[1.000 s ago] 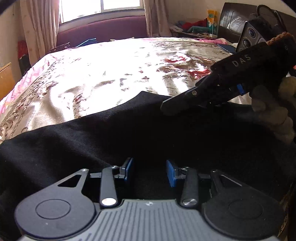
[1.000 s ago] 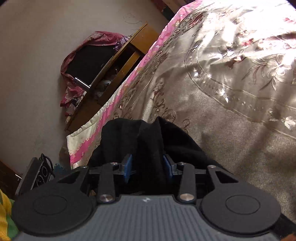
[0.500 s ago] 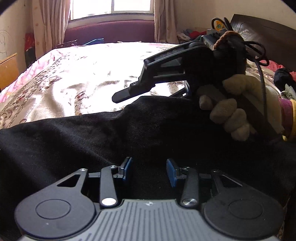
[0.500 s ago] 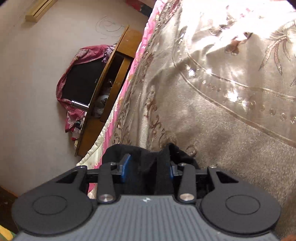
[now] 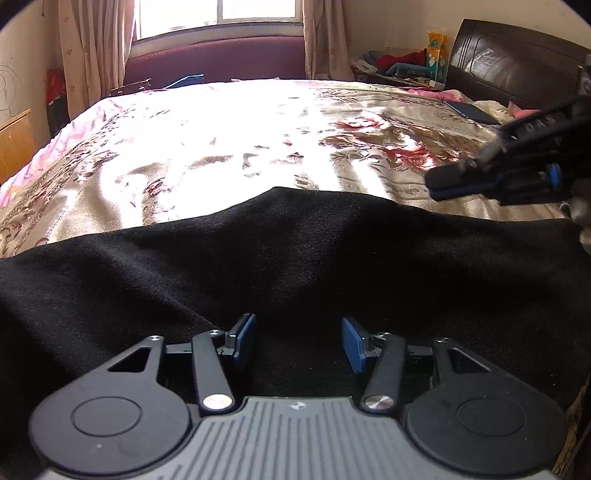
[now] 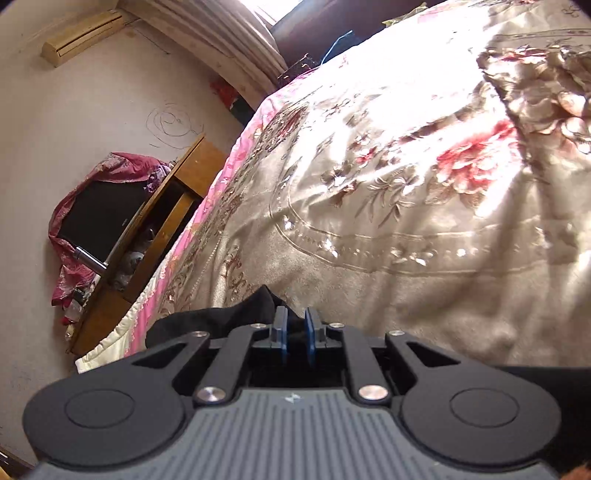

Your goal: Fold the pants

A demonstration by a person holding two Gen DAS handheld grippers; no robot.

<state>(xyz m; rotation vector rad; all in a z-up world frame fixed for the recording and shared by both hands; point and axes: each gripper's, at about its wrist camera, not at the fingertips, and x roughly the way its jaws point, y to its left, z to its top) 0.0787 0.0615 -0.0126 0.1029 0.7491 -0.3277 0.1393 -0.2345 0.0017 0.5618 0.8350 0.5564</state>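
The black pants point(image 5: 295, 258) lie spread across the near edge of the bed. My left gripper point(image 5: 299, 341) is open, its blue pads apart just above the black cloth. My right gripper point(image 5: 443, 184) shows at the right of the left wrist view, over the bedspread beyond the pants' far edge. In the right wrist view the right gripper point(image 6: 295, 328) has its blue pads nearly together, with black cloth point(image 6: 229, 317) beside and between them.
The bed carries a shiny floral bedspread point(image 5: 240, 147). A dark headboard point(image 5: 509, 59) stands at the right, a window with curtains point(image 5: 221, 14) behind. A wooden cabinet point(image 6: 155, 229) with a red cloth stands beside the bed.
My right gripper has closed its pads from wide apart to nearly together. It swung from the middle over the pants back to the right side. The left gripper has stayed put.
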